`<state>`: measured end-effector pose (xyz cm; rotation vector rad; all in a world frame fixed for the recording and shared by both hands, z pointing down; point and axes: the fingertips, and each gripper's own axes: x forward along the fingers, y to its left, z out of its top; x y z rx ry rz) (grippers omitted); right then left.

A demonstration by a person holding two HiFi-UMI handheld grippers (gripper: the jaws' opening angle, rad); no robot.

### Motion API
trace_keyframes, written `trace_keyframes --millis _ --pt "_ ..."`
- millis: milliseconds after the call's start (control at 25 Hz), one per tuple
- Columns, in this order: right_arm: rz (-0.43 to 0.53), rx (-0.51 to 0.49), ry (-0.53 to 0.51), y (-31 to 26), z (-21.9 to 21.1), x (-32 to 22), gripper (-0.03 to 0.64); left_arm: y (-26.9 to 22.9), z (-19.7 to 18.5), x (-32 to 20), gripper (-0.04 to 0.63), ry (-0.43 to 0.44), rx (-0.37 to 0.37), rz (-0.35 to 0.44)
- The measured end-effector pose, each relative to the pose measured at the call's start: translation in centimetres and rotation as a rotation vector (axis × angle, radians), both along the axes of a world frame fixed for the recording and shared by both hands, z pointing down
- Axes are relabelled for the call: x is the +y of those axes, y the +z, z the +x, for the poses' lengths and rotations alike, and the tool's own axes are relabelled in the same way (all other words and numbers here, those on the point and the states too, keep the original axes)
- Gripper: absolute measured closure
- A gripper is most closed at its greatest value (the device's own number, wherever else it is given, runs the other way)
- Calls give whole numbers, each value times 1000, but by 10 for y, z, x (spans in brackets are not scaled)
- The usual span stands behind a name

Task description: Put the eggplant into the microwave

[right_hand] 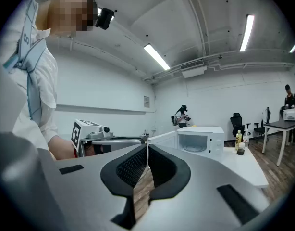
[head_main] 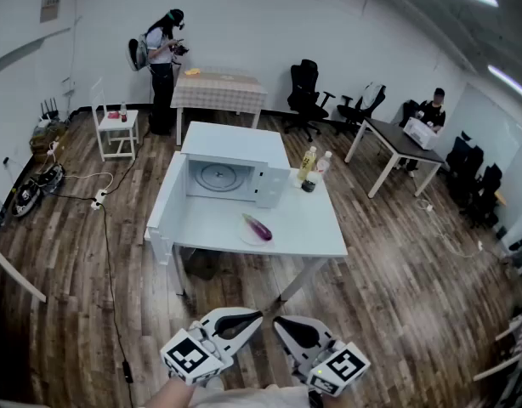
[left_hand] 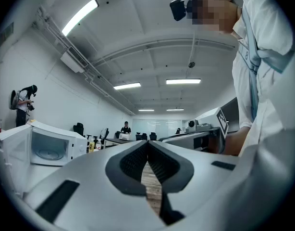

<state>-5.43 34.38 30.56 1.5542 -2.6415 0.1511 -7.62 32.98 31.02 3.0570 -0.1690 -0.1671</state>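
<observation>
Head view: eggplant [head_main: 258, 227] lies untouched just before the open microwave [head_main: 233, 147]. Left gripper [head_main: 253, 317] and right gripper [head_main: 280, 321], both pressed together and empty, are well short of it.

The person wore a white shirt [left_hand: 270, 100] with a pale blue-grey strap [left_hand: 255, 57] over the chest, and a small black camera [left_hand: 178, 8] at the head. Low in the head view, the left tongs [head_main: 258, 316] and right tongs [head_main: 278, 320] had pale grey shells and black ribbed pads [left_hand: 133, 161]. Each carried a white cube [head_main: 191, 357] with black square markers.
</observation>
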Motion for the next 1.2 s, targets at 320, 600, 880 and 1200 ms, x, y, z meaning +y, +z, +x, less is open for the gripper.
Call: trace_keyframes --millis 320,600,880,1200 --pt "-4 -1 7 6 5 -10 580 6 4 -12 592 -2 -2 -6" --pt "-14 -12 -2 6 3 -23 580 9 2 -22 592 -4 -9 -21" --pt "-28 -56 -38 5 -4 -38 578 11 -7 -36 592 -25 1 -45" --pt "-45 -41 -45 14 -1 -52 578 21 -3 -51 592 -29 -2 -76"
